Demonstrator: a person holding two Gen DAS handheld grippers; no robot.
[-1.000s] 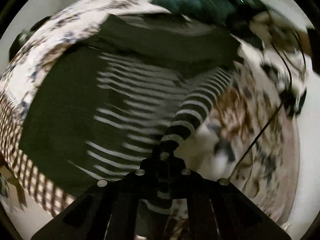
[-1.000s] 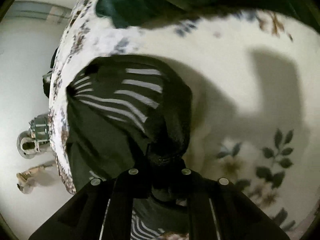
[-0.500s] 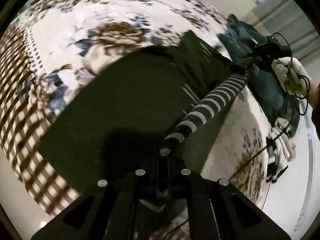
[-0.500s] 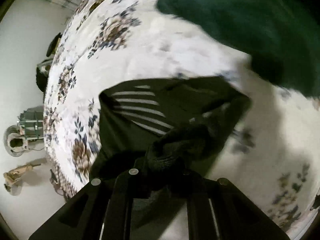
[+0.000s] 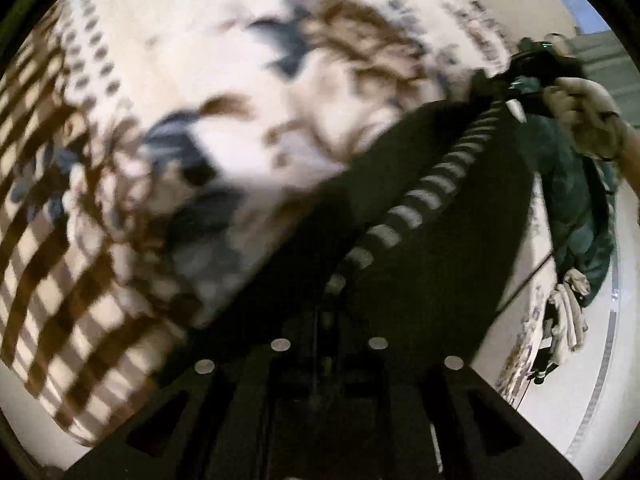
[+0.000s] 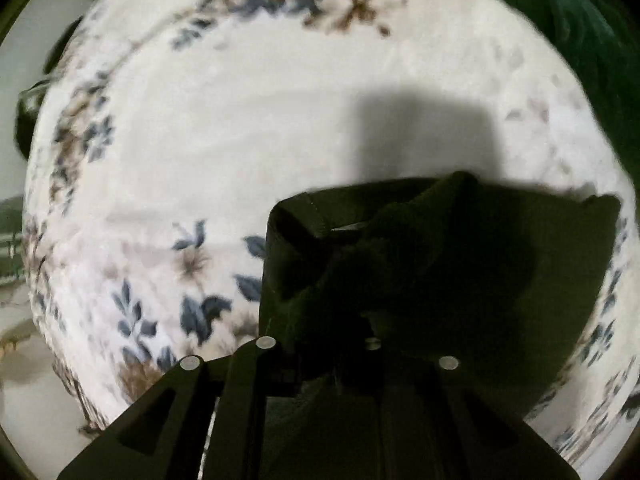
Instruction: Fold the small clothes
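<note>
**Me:** Pinching cloth with both tools at once. My left gripper [image 5: 320,320] has its fingers pressed together on the striped edge of the dark garment [image 5: 420,240], a rope of white and black bands that runs taut from the fingertips up to my right gripper [image 5: 536,68], which shows in the far corner with my gloved right hand [image 5: 588,116] behind it.

**Partner:** What is the fabric like?

**Me:** Soft knit, matte, almost black with a green cast. From the right wrist it bunches into thick folds at my right gripper [image 6: 360,336], and a stitched hem curls over beside them. It hangs just above the floral bedspread [image 6: 240,140], a fuzzy white cover with blue leaves and brown blooms, and throws a blocky shadow on it.

**Partner:** Anything you cannot make out?

**Me:** Plenty. The left view is smeared, so the bedspread's checked border [image 5: 60,280] is only brown blocks. The right fingertips are buried in the folds; the cloth is clamped there, but the pads are hidden. A teal garment [image 6: 580,40] is cut off at the frame's edge.
</note>
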